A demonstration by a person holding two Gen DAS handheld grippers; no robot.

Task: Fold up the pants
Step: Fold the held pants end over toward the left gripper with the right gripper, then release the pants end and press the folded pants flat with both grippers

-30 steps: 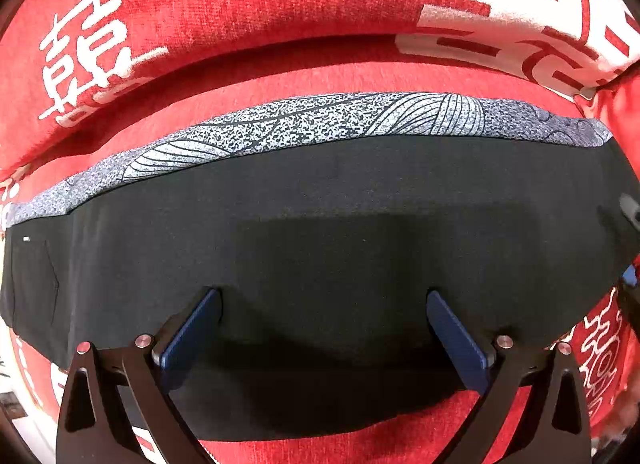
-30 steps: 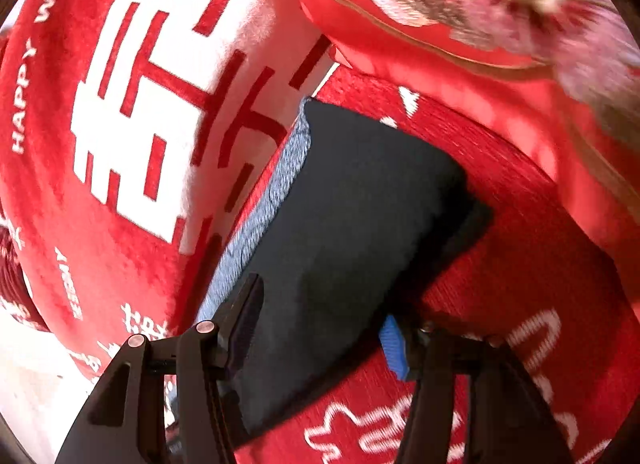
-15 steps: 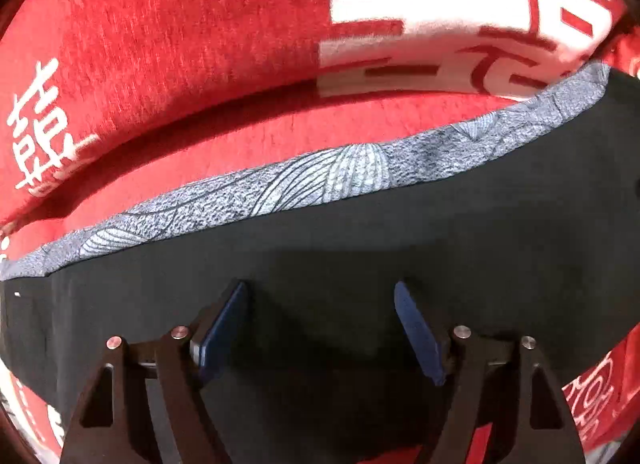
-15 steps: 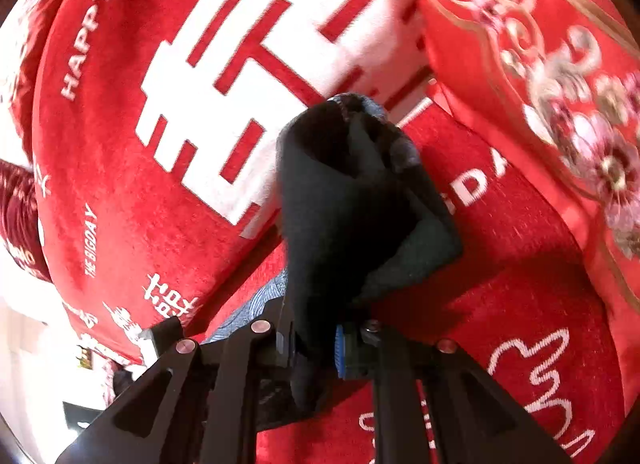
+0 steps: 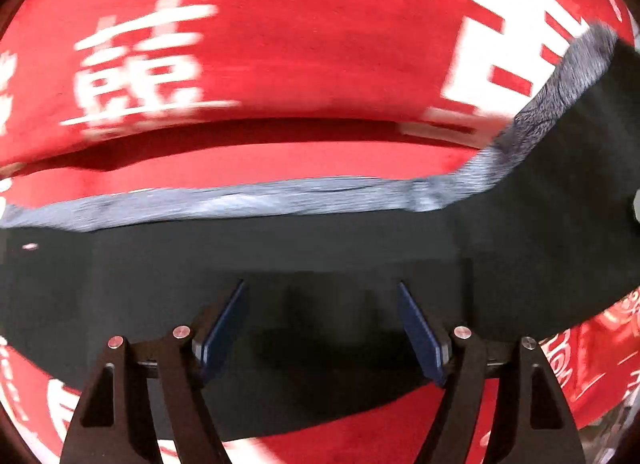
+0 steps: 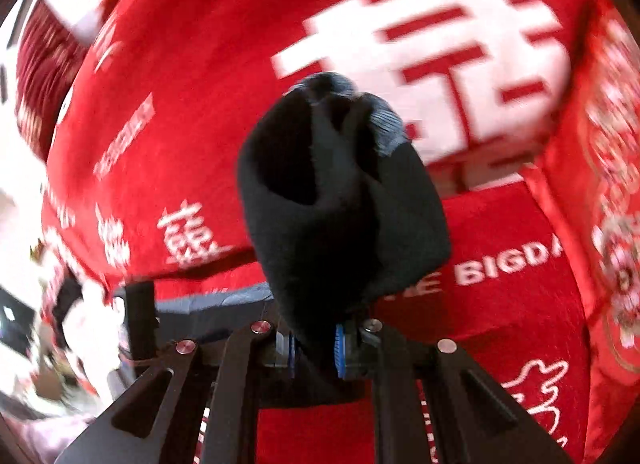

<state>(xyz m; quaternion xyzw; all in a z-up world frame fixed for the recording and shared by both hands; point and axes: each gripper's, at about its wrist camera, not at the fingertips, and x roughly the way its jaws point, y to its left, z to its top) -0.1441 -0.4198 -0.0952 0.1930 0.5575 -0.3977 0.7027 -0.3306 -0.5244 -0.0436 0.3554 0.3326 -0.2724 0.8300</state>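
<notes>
Currently, left wrist view: pants (image 5: 320, 256) lie on red cover (image 5: 304, 56), long axis across frame, grey waistband (image 5: 248, 200) on far edge, right end lifted. Left gripper (image 5: 320, 328) directly above mid-length, jaws apart, pads clear of cloth, nothing held.

Right wrist view: right gripper (image 6: 314, 348) clamped on bunched end of pants (image 6: 340, 208), raised off cover (image 6: 192, 64); remaining cloth trails left toward other gripper. Right hand nearer end to be folded.

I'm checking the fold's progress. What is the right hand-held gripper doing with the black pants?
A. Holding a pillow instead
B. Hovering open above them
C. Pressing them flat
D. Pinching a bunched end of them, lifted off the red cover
D: the right hand-held gripper is shut on a bunched end of the black pants, raised above the red cover.
</notes>
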